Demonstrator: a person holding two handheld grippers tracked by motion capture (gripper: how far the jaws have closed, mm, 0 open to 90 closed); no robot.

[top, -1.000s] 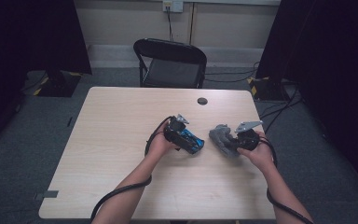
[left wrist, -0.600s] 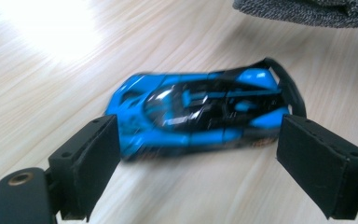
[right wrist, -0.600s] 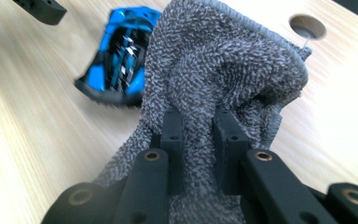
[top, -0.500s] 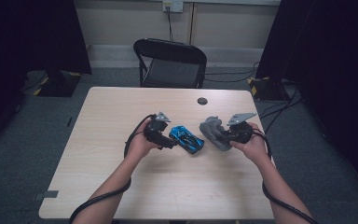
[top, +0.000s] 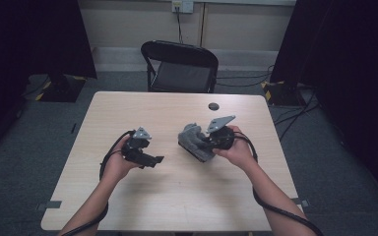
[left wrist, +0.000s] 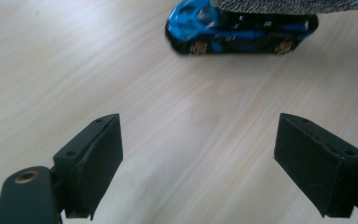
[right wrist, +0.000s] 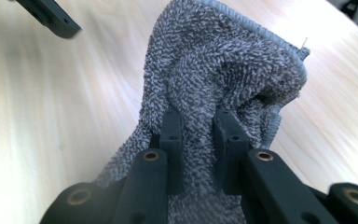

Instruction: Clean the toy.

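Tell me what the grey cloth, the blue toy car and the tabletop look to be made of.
Grey cloth: looped terry, likely microfibre or cotton; fuzzy matte pile with a stitched hem. The right gripper pinches a fold of it.
Blue toy car: glossy painted body, die-cast metal or hard plastic, can't tell which; light glints on it.
Tabletop: pale wood-grain surface, probably laminate; smooth with a soft sheen.

Your grey terry towel point(right wrist: 223, 65) is bunched and pinched in a fold, draped down over the toy car point(left wrist: 235, 28) at mid-table, right of centre. The car is blue and black with gold wheels, standing on its wheels on the table, its roof and one end under the towel.
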